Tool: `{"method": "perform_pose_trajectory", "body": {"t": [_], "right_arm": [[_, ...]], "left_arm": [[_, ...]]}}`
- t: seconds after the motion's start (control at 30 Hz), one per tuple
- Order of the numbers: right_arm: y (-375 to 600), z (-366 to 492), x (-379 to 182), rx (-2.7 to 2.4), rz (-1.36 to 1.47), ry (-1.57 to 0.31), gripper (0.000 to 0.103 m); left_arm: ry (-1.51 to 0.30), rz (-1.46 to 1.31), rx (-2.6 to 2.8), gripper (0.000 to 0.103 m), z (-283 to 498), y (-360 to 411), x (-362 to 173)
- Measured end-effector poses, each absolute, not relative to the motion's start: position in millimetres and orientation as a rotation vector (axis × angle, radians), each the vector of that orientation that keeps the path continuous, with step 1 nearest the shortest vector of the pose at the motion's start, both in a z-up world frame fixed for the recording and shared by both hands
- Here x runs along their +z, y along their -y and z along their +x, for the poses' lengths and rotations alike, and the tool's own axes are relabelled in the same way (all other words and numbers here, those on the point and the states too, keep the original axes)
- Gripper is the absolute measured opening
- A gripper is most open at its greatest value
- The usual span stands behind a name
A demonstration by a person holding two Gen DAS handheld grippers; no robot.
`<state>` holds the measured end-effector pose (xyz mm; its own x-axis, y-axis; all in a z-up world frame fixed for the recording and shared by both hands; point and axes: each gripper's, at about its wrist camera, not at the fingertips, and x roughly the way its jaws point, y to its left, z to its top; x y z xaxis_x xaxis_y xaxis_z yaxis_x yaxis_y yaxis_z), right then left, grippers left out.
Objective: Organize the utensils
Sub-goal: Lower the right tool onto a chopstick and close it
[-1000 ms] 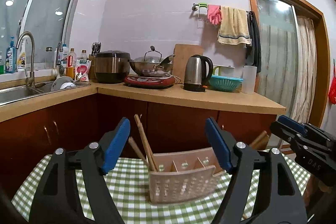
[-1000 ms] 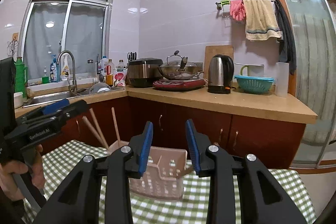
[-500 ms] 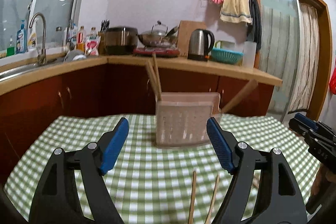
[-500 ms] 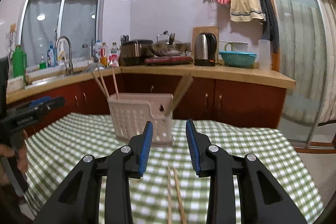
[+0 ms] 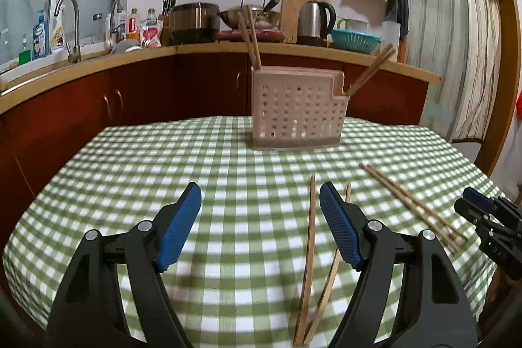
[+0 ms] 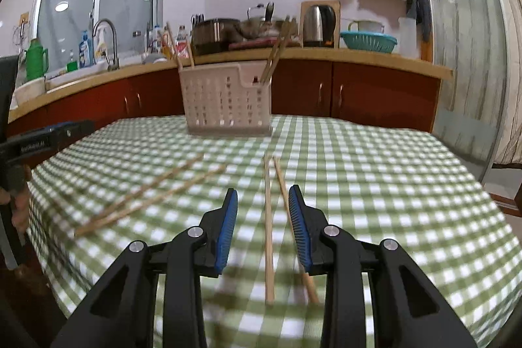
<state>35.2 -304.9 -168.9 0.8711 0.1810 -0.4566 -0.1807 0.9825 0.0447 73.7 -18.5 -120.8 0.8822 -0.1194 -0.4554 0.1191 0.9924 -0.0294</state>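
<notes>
A pale perforated utensil holder [image 5: 297, 110] stands at the far side of the green checked table; it also shows in the right wrist view [image 6: 226, 100]. Chopsticks stand in it at both ends. One pair of loose chopsticks [image 5: 313, 250] lies on the cloth just right of my open, empty left gripper [image 5: 259, 227]. A second pair [image 5: 414, 206] lies further right, near my right gripper [image 5: 489, 217]. In the right wrist view that second pair [image 6: 269, 224] lies between the fingers of my open right gripper [image 6: 262, 224], above the cloth. The first pair [image 6: 146, 194] lies to its left.
The green checked tablecloth [image 5: 163, 172] covers the table; its edges fall off left and right. Behind it runs a wooden counter [image 5: 326, 51] with sink, cooker, wok, kettle and basket. A sliding door [image 6: 469, 54] stands at the right.
Both grippers have tilted down and drawn back from the holder. The table top and both loose chopstick pairs have come into view. The right gripper has opened wider.
</notes>
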Motion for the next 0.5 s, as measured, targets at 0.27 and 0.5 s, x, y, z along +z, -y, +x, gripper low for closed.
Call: {"method": "perform_pose_trajectory", "body": {"t": [0.27, 0.5], "right_arm": [[307, 25, -197, 0.193, 0.000, -0.529, 0.027], [310, 28, -209, 0.185, 0.010, -0.571, 0.018]], "left_arm": [[-0.542, -0.003, -0.120, 0.065, 65, 16, -149], [-0.565, 0.010, -0.133, 0.062, 60, 21, -158]]}}
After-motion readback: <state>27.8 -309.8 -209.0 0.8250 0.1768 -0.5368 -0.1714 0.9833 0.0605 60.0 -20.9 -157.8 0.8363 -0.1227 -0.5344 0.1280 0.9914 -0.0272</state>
